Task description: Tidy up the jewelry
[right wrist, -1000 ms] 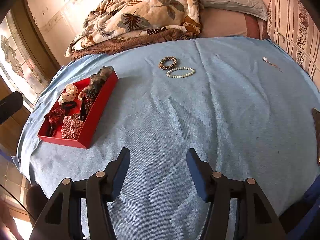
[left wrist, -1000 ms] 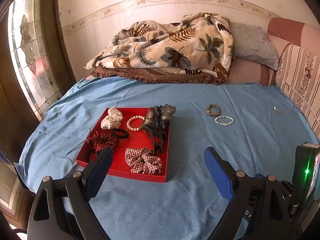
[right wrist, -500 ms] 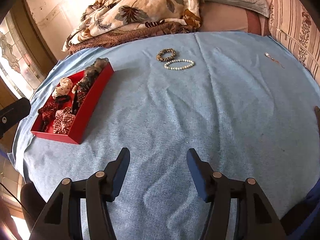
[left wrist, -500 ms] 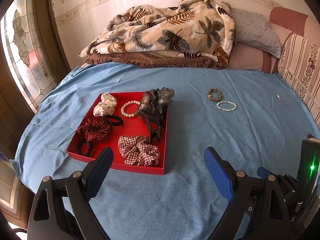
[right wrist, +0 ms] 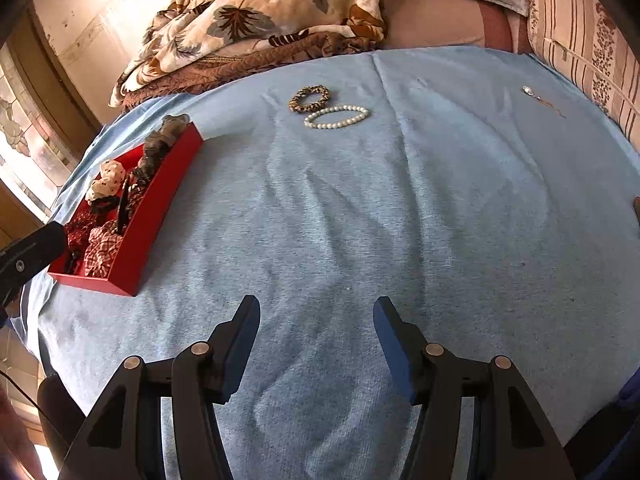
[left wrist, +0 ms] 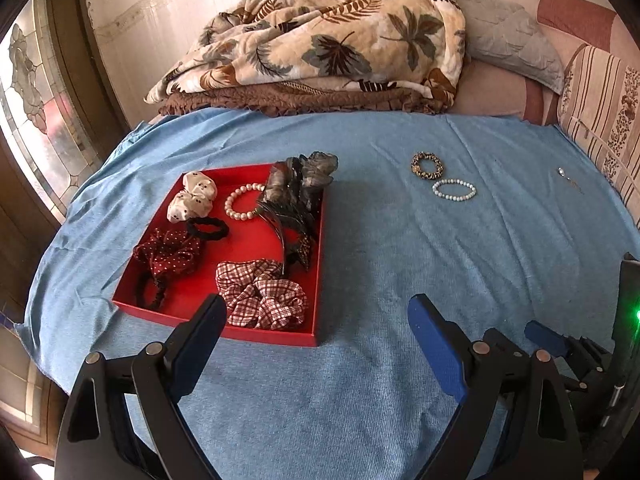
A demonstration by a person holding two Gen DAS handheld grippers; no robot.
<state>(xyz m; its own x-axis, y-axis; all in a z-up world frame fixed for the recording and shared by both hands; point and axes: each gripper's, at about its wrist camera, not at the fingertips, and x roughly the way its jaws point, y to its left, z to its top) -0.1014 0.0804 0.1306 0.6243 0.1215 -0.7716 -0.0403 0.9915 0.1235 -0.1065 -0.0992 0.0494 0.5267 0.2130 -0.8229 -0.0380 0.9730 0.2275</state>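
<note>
Right now the red tray [left wrist: 318,264] sits in the middle left of the left view, on the blue cloth [left wrist: 400,280] that covers the bed. Inside it lie a checked scrunchie [left wrist: 262,294], a red dotted scrunchie [left wrist: 170,254], a black hair tie [left wrist: 208,229], a white bow [left wrist: 192,197], a pearl bracelet [left wrist: 240,202] and a grey feather clip [left wrist: 300,184]. To the right of the tray, well apart from it, a brown bead bracelet [left wrist: 427,165] and a white bead bracelet [left wrist: 454,189] lie just beside each other. A small shiny pin [left wrist: 566,174] lies far to the right.

The left gripper [left wrist: 316,316] has its jaws wide apart with nothing between them, low in the frame near the tray's front edge. The right gripper [right wrist: 316,312] is also apart and empty, over bare cloth. A leafy blanket [left wrist: 340,40] is piled at the top.
</note>
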